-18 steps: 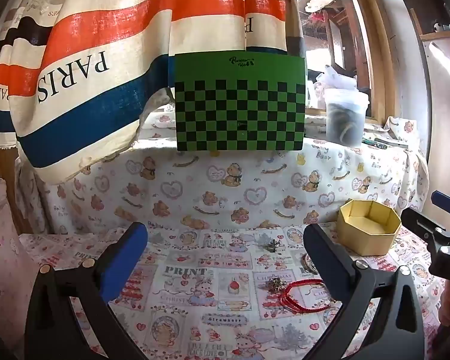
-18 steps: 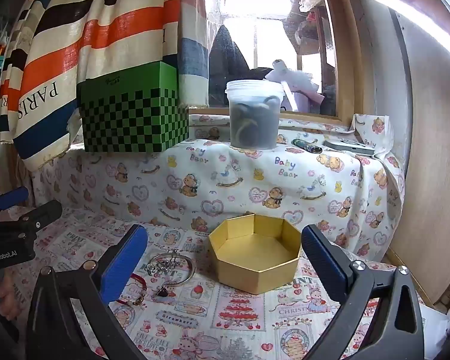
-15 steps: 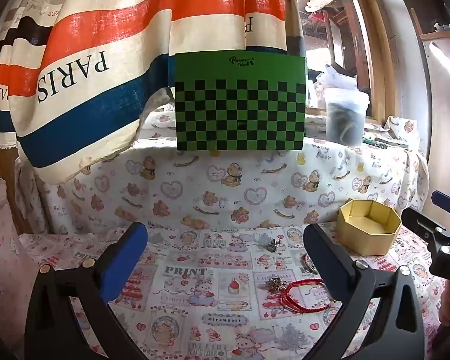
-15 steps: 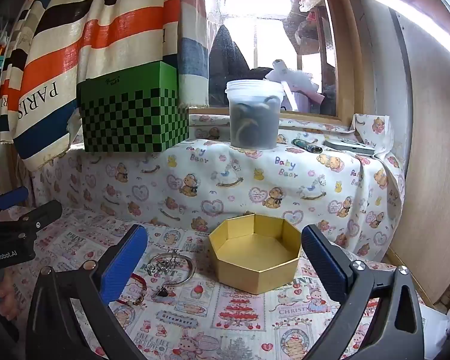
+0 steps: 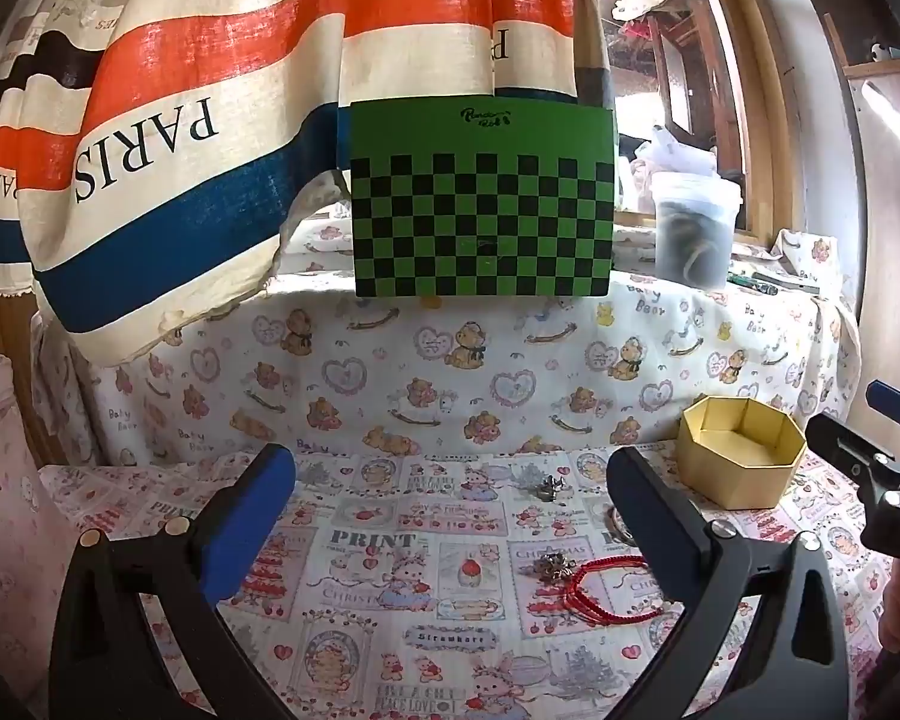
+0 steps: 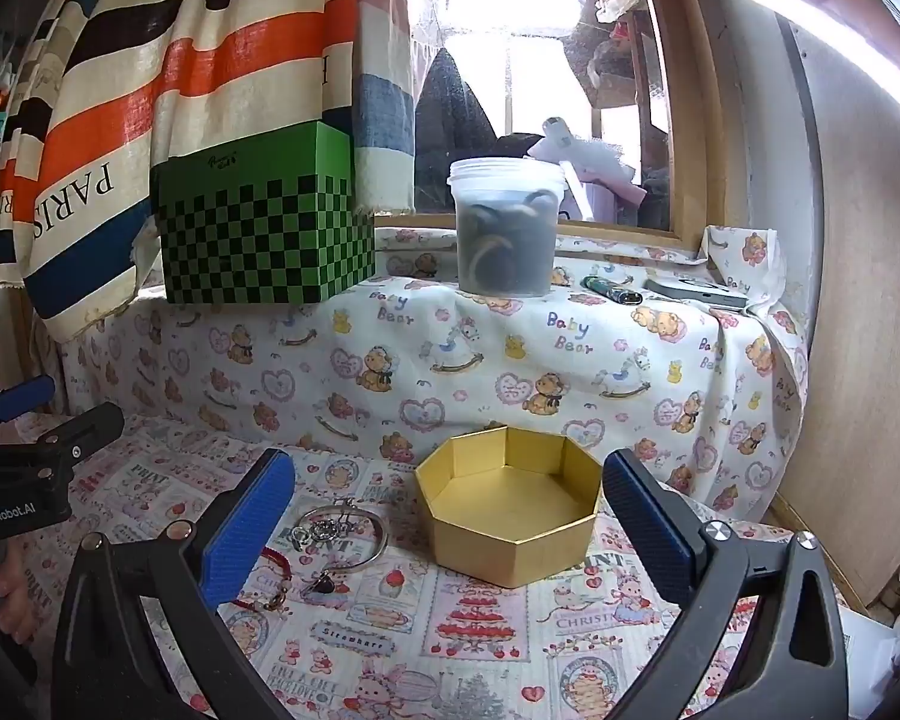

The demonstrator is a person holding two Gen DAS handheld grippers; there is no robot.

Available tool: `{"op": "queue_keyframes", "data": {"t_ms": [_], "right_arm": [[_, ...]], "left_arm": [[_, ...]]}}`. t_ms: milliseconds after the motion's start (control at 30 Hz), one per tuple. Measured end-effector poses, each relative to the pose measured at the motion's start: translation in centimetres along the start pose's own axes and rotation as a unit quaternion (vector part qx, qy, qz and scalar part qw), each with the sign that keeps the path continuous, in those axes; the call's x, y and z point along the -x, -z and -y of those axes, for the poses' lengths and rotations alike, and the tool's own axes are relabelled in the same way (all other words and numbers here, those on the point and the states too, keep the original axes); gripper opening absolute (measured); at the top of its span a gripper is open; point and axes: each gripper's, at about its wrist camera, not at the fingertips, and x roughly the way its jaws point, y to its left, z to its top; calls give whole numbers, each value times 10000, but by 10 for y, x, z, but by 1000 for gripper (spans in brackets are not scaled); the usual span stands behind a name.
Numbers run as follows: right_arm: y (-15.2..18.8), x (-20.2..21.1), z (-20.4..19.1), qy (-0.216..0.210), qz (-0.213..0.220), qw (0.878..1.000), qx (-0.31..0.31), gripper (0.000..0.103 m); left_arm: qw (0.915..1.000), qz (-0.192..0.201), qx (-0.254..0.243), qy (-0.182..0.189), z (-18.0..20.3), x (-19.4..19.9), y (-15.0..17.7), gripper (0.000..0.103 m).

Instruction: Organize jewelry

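Nothing has really changed over the last half second — both views match the earlier ones almost exactly, so you are holding steady and the sorting has not begun.

The printed tablecloth (image 5: 390, 546) spreads across the work surface and up the ledge behind, where the green checkered box (image 5: 483, 204) and a lidded plastic tub (image 6: 506, 228) stand. On the cloth sits the gold hexagonal box (image 6: 510, 516), open and empty, ready to receive pieces.

Your left gripper (image 5: 450, 516) hovers above the cloth with its jaws spread wide and nothing between them; your right gripper (image 6: 449, 516) is likewise released, its blue pads framing the gold box from above.

The jewelry all lies loose on the cloth, just to the left of the gold box as the right wrist view shows it. The silver bangle (image 6: 354, 531) with its small charms is nearest the box. The red cord bracelet (image 5: 606, 591) lies closer to you, partly behind your left gripper's right finger, with a small metal charm cluster (image 5: 553, 565) touching its end. A smaller silver trinket (image 5: 547, 485) sits apart, farther back.

With no piece lifted yet, every item is left to move — the bangle looks the easiest first pick for your right gripper.
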Motion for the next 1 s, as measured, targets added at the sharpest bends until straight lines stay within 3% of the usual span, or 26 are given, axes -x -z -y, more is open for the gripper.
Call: {"op": "queue_keyframes", "data": {"t_ms": [1000], "right_arm": [[0, 2, 3, 56, 1, 10000, -39, 103]], "left_arm": [[9999, -90, 30, 92, -2, -4, 2, 103]]}}
